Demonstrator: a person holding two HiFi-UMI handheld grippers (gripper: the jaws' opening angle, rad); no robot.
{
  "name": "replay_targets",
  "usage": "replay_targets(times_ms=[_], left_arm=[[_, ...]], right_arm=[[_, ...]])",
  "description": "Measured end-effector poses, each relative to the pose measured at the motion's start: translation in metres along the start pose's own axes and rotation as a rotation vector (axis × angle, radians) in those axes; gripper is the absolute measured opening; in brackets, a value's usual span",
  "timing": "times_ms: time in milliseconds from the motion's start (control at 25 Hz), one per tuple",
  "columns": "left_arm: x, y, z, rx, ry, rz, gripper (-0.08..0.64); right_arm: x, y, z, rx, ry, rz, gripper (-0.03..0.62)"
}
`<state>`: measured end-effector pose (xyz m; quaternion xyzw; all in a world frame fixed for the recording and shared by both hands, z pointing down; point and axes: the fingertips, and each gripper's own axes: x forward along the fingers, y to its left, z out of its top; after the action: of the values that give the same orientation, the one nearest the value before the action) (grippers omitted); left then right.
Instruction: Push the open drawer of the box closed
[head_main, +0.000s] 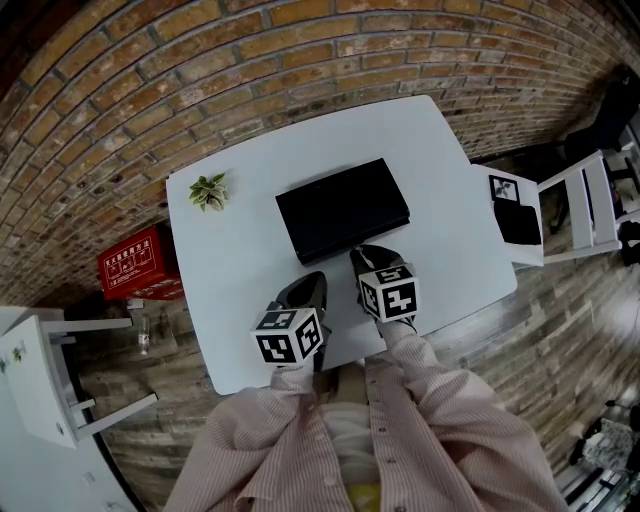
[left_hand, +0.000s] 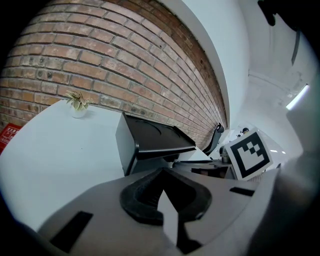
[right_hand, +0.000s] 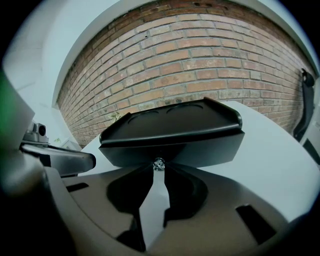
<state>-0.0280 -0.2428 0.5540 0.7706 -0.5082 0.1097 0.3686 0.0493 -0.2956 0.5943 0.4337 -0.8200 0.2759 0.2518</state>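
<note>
At right hand-held gripper (right_hand: 158, 170), drawer knob (right_hand: 159, 163)

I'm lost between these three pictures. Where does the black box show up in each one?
Head view: the black box sits mid-picture on the white table.
Left gripper view: the box is central, seen corner-on.
Right gripper view: the box is central, front-on, knob toward the camera.
Shared landmark: the brick wall behind it.

Pink-striped shirt (head_main: 420, 430); grey marker-cubed hand-held grippers (head_main: 314, 280) (head_main: 362, 254)
</note>
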Motion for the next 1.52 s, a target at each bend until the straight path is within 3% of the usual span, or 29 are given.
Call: replay_targets(times_ms=[1520], left_arm=[[0.004, 0.005, 0.002, 0.005, 0.011, 0.000, -0.005]], right_arm=[[0.005, -0.001, 0.011, 0.004, -0.048, 0.003, 0.074]])
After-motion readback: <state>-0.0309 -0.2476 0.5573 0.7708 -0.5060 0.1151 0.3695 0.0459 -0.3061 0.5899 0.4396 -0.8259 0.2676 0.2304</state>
